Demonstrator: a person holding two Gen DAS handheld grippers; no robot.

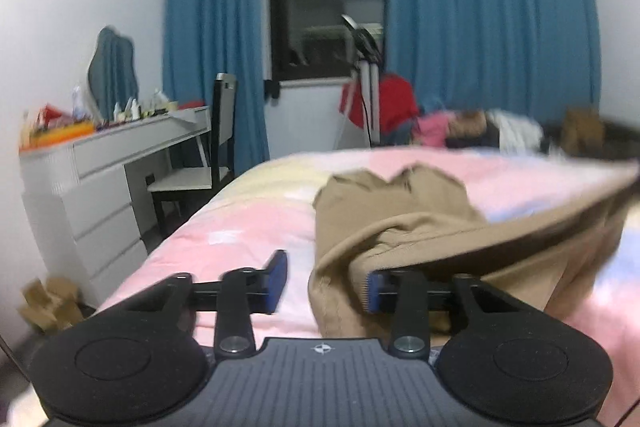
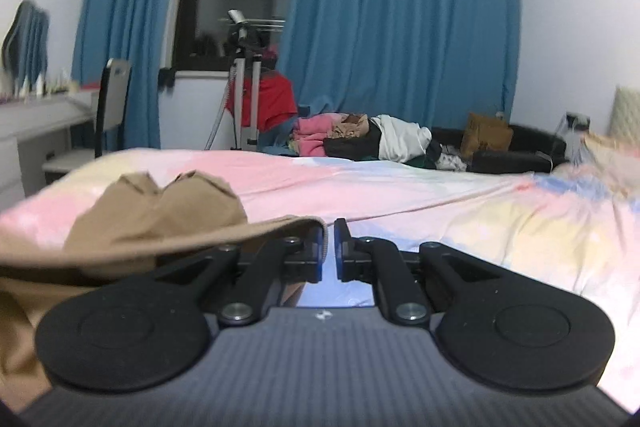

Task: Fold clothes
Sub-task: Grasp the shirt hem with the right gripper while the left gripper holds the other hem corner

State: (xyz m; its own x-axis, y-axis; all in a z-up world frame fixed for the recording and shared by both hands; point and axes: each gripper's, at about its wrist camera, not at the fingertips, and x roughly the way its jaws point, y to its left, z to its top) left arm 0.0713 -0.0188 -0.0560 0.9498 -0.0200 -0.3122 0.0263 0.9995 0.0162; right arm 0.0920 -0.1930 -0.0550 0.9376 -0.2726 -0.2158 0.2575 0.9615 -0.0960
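A tan garment point(image 1: 400, 211) lies crumpled on the pink and pastel bed sheet point(image 1: 240, 227). One edge of it is lifted and stretches off to the right. My left gripper point(image 1: 326, 279) is open; the garment's near fold lies between the fingers and drapes over the right finger point(image 1: 376, 291), and the left finger point(image 1: 276, 279) is bare. In the right wrist view the tan garment point(image 2: 160, 203) sits at the left on the bed sheet point(image 2: 440, 195). My right gripper point(image 2: 328, 247) is shut on its hem, which runs over the left finger and down between the pads.
A white dresser point(image 1: 100, 167) with bottles and a dark chair point(image 1: 220, 131) stand left of the bed. A tripod point(image 1: 368, 87) stands by the window between blue curtains. A pile of clothes point(image 2: 360, 135) lies beyond the bed. Cardboard point(image 1: 48, 299) sits on the floor.
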